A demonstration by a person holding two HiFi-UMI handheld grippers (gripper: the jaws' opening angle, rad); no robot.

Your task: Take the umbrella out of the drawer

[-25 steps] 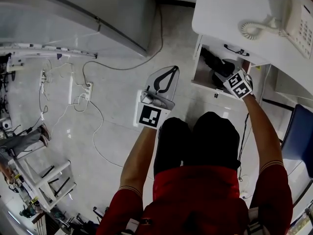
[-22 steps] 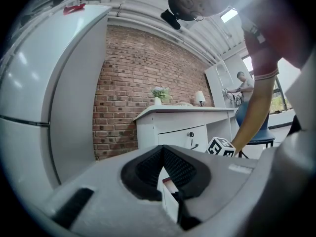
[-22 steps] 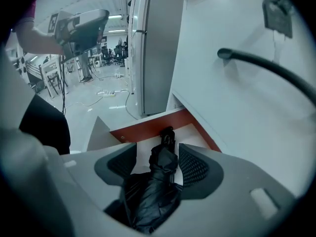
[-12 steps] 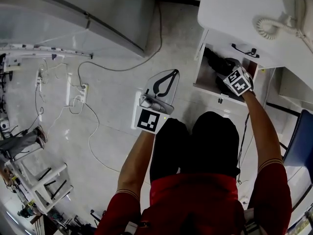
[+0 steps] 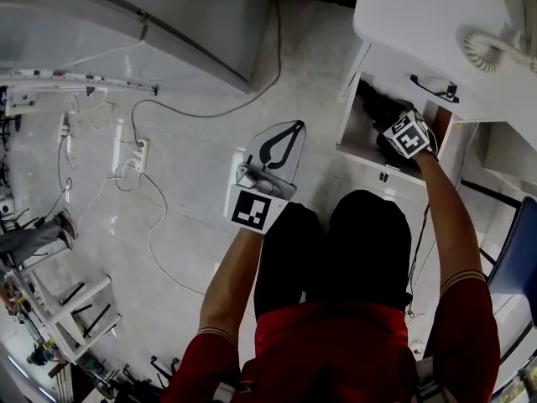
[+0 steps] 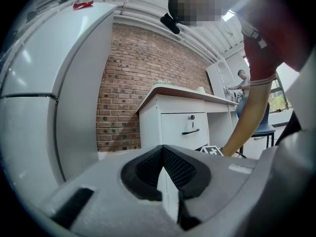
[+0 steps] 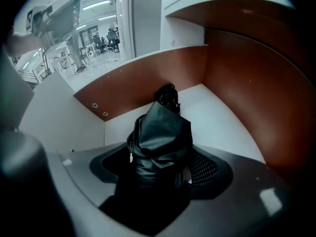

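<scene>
The black folded umbrella [image 7: 160,137] lies in the open lower drawer [image 5: 357,151] of the white desk; in the head view the umbrella [image 5: 374,107] shows as a dark bundle. My right gripper [image 7: 159,176] points steeply down into the drawer. Its jaws are opening and stand wide on either side of the umbrella's near end, pads not pressing it. In the head view only the right gripper's marker cube [image 5: 407,135] shows, at the drawer's front. My left gripper [image 5: 288,131] hangs level over the floor left of the desk, shut and empty; its tips [image 6: 162,156] meet.
The white desk top [image 5: 419,15] carries a phone with a coiled cord [image 5: 485,49]. A closed drawer with a black handle [image 5: 434,86] sits above the open one. A grey cabinet [image 5: 168,15], floor cables and a power strip [image 5: 138,154] lie left. A blue chair [image 5: 520,250] stands right.
Both hands have sunk lower. The right gripper has gone deeper into the drawer over the umbrella. The left gripper stays shut over the floor.
</scene>
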